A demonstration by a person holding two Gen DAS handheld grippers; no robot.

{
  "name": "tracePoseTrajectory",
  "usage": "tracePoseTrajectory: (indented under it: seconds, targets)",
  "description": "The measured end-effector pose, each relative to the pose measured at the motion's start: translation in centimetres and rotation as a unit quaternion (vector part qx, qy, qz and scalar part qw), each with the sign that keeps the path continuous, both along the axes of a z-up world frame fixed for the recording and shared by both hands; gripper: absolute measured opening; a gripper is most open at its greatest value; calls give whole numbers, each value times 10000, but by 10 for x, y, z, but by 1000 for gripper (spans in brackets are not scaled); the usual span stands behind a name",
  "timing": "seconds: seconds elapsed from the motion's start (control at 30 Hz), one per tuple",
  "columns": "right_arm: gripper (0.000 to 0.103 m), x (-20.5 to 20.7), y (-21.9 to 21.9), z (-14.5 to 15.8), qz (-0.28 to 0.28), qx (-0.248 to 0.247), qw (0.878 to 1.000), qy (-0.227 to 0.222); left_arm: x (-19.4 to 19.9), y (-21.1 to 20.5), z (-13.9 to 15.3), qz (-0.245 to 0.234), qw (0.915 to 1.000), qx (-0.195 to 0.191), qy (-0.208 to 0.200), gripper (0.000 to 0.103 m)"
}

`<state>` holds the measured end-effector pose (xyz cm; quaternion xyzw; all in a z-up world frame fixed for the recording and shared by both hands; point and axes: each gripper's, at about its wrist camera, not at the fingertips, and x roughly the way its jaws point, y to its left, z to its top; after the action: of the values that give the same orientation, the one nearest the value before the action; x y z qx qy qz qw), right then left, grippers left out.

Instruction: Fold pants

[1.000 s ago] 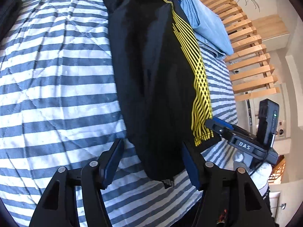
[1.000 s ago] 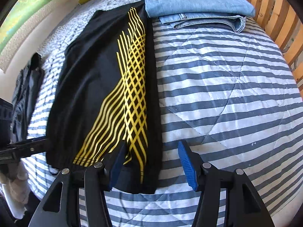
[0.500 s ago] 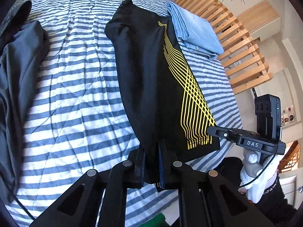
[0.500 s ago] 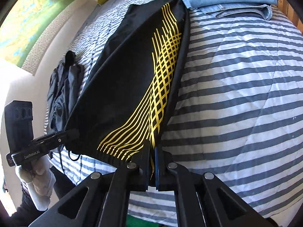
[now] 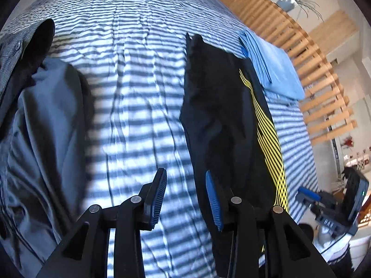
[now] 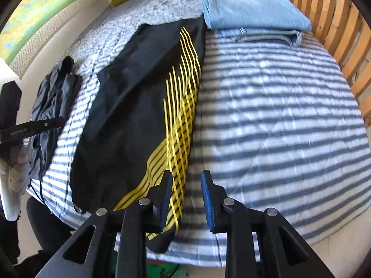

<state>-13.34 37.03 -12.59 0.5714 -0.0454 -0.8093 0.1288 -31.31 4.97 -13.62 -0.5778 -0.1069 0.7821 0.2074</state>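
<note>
Both grippers, left [image 5: 185, 197] & right [image 6: 186, 199], I see wide open, holding nothing; smooth black pants [image 6: 129, 115] w/ yellow line pattern lie center frame.

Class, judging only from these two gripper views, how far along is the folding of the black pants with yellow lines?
Done: the black pants lie lengthwise on the striped bed, legs apparently stacked into one long strip. In hand: nothing; the left gripper and right gripper are both open, near the hem end. Left: folding the strip crosswise and probably setting it by the folded blue clothes.
</note>
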Motion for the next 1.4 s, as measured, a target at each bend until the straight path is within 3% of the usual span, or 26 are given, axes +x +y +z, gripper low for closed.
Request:
tracePoseTrajectory:
  seconds: [0.13,0.23,0.27,0.37,0.47,0.57,0.6,0.63,0.67,0.73,0.83,0.93,1.0,1.1,1.13,1.2,1.23,1.3,1.4]
  targets:
    - [23,-40,-33,-10,398,172,9985,323,-58,23,1,0,9999,141,70,40]
    - [23,-63,-42,-28,599,84,9981,150,-97,66,-3,-93,9980,-464,422,40]
    - [23,-69,-43,-33,599,110,9981,82,-111,73,-6,-67,9980,-495,393,41]
    - [24,-77,-37,-39,512,76,9986,46,-151,90,-21,30,9993,-322,211,54]
    - [24,-82,-29,-43,428,32,9990,109,-181,101,-29,110,9985,-442,307,66]
    - [25,-93,-26,-49,412,105,9990,153,-213,107,-44,388,9978,-459,292,65]
    - [25,-98,-26,-51,435,122,9989,144,-222,105,-50,480,9982,-257,235,63]
    - [25,-102,-26,-53,471,141,9987,134,-229,105,-55,459,9988,-47,153,40]
    - [25,-105,-26,-56,499,192,9985,123,-234,109,-62,367,9993,-82,48,4]
    - [25,-111,-26,-60,557,208,9982,101,-235,114,-60,363,9989,-238,200,5]
    - [25,-113,-26,-59,608,347,9974,160,-232,113,-45,661,9915,-378,1056,7]
    - [27,-116,-25,-62,679,441,9965,197,-238,122,-52,188,9951,-657,713,59]
    - [28,-117,-23,-61,667,376,9969,183,-234,107,-40,503,9909,-783,977,60]
    - [28,-117,-19,-51,589,294,9974,294,-229,67,-23,821,9934,-161,783,60]
    - [28,-115,-19,-48,574,270,9974,331,-224,57,-20,747,9952,84,633,60]
    - [28,-110,-22,-43,616,187,9973,350,-198,47,-15,579,9964,192,582,59]
    - [28,-107,-24,-40,650,173,9971,362,-182,46,-12,381,9970,147,651,58]
    - [28,-98,-31,-37,756,125,9962,407,-144,48,-6,27,9976,34,687,46]
    - [28,-82,-41,-37,999,78,9942,402,-101,57,-20,-440,9981,10,422,44]
